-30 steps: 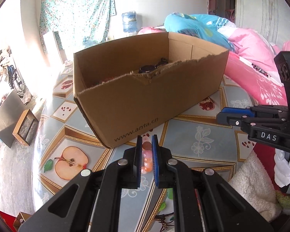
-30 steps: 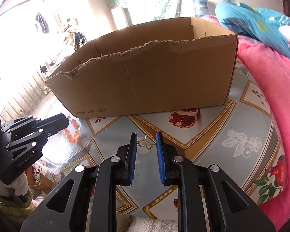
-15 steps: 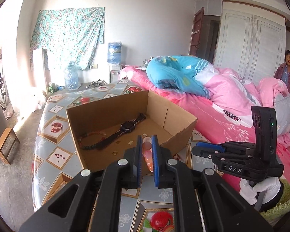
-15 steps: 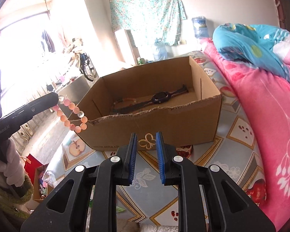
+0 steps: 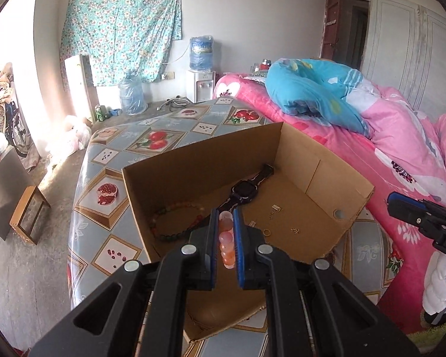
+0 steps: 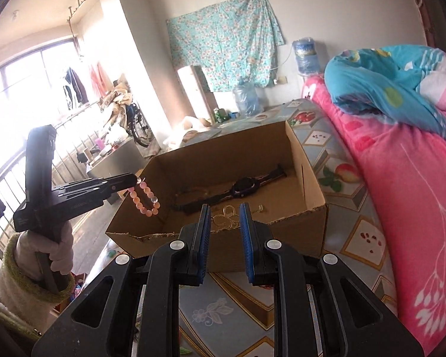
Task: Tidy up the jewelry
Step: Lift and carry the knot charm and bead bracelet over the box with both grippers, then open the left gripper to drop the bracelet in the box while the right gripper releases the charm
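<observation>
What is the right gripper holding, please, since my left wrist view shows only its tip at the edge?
Observer: In the right wrist view, the right gripper holds a thin gold chain between its pads.
Operator: Thank you. How does my bead bracelet hang?
Observer: The bead bracelet dangles as a full loop below the left gripper, apparently clear of the cardboard box.
Operator: Where is the gold chain relative to the box?
Observer: It appears just above the box's torn near rim.
</observation>
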The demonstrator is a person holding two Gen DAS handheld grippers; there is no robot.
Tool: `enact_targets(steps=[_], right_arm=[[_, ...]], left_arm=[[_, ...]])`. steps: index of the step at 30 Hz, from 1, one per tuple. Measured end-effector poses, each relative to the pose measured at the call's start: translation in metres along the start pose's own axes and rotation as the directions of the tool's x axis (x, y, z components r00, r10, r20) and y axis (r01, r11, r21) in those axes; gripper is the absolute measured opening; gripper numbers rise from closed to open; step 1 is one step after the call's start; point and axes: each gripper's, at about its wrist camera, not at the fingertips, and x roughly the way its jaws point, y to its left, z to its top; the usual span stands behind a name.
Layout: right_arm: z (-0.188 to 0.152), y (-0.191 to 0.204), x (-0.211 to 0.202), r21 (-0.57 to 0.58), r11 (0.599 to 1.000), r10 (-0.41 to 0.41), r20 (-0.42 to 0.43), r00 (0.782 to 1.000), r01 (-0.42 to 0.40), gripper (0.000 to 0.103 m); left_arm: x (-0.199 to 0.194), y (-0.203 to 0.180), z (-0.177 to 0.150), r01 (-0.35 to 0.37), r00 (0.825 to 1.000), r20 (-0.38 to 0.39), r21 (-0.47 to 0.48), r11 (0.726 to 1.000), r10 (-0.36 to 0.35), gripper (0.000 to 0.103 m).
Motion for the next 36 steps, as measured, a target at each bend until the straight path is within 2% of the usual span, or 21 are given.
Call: enact_targets(steps=[5, 9, 12, 13, 16, 19, 23, 26, 31, 36], right_arm=[[0.005, -0.009, 0.011, 0.017, 1.0, 0.007, -0.009, 1.0, -0.007, 0.018], [0.008, -0.016, 0.016, 0.023, 1.0, 0.003, -0.008, 1.0, -0.003, 0.018], [0.01, -0.021, 0.02, 0.033, 0.999, -0.001, -0.015, 1.0, 0.002, 0.018], [0.01, -0.022, 0.021, 0.035, 0.999, -0.002, -0.018, 1.0, 0.003, 0.018], [0.014, -0.025, 0.025, 0.034, 0.999, -0.001, -0.027, 1.0, 0.002, 0.018], [0.022, -0.026, 0.03, 0.014, 1.0, -0.003, -0.036, 0.999, 0.003, 0.018], [0.036, -0.027, 0.04, -0.035, 0.999, -0.019, -0.05, 0.999, 0.017, 0.018], [0.045, -0.03, 0.059, -0.082, 0.996, -0.035, -0.119, 0.992, 0.025, 0.018], [0.055, -0.034, 0.096, -0.149, 0.988, -0.07, -0.28, 0.957, 0.028, 0.018], [0.057, -0.024, 0.127, -0.258, 0.966, -0.124, -0.403, 0.907, 0.018, 0.018]], left_arm=[[0.037, 0.004, -0.005, -0.017, 0.992, -0.121, 0.016, 1.0, 0.019, 0.009], [0.059, -0.002, -0.01, -0.054, 0.976, -0.206, 0.058, 0.997, 0.065, 0.01], [0.064, -0.006, -0.015, -0.057, 0.97, -0.231, 0.071, 0.996, 0.072, 0.011], [0.064, -0.007, -0.016, -0.058, 0.97, -0.23, 0.068, 0.996, 0.072, 0.015], [0.062, -0.006, -0.016, -0.065, 0.974, -0.214, 0.06, 0.996, 0.076, 0.017], [0.055, -0.002, -0.012, -0.066, 0.982, -0.177, 0.034, 0.997, 0.071, 0.026], [0.035, 0.005, -0.008, -0.062, 0.994, -0.096, -0.006, 0.998, 0.061, 0.031], [0.018, 0.01, -0.005, -0.064, 0.998, -0.023, -0.037, 0.997, 0.063, 0.036], [-0.004, 0.021, -0.005, -0.093, 0.994, 0.058, -0.077, 0.993, 0.097, 0.045], [-0.005, 0.03, -0.011, -0.106, 0.992, 0.054, -0.102, 0.989, 0.112, 0.052]])
